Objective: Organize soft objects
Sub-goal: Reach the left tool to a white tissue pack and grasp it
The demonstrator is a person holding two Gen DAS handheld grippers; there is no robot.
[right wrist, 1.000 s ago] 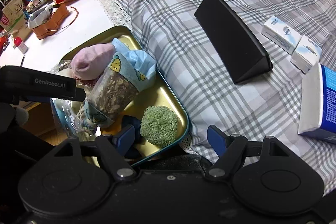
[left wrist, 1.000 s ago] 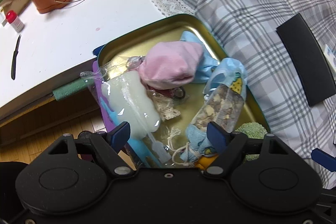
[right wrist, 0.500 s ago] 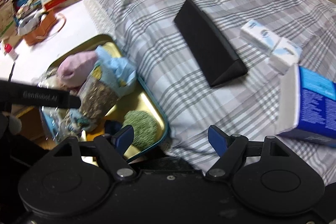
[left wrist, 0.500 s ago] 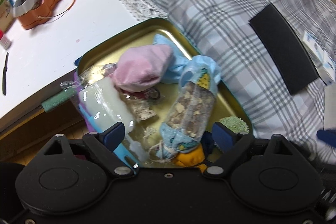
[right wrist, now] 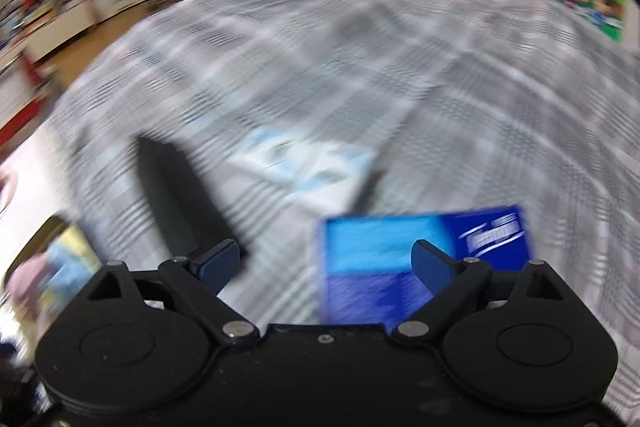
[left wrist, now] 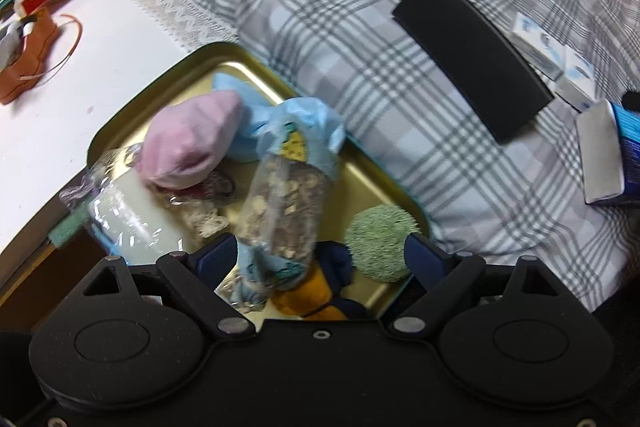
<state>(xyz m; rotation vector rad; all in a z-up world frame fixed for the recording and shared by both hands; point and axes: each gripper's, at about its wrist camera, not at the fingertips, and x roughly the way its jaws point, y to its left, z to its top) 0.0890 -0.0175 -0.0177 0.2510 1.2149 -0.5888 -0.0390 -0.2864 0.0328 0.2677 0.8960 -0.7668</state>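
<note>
Nearest to us, the left claw point(left wrist: 316, 255) stands released above the gold tray point(left wrist: 140, 107), with nothing pressed between its pads. The tray lies at the bed's edge beside the white bench point(left wrist: 80, 67) and already carries the soft things: the green fuzzy ball point(left wrist: 380, 243), the clear pouch with blue cloth ends point(left wrist: 284, 203) and the pink pouch point(left wrist: 192, 143). We judge that it can tip off this edge if we push down on it.

The right claw point(right wrist: 324, 259) is opening, empty, over the blue box point(right wrist: 400, 251). The view is blurred, so we may close on this hard box by mistake. Farther on the plaid bed point(left wrist: 400, 107) lies the black case point(left wrist: 472, 55).
</note>
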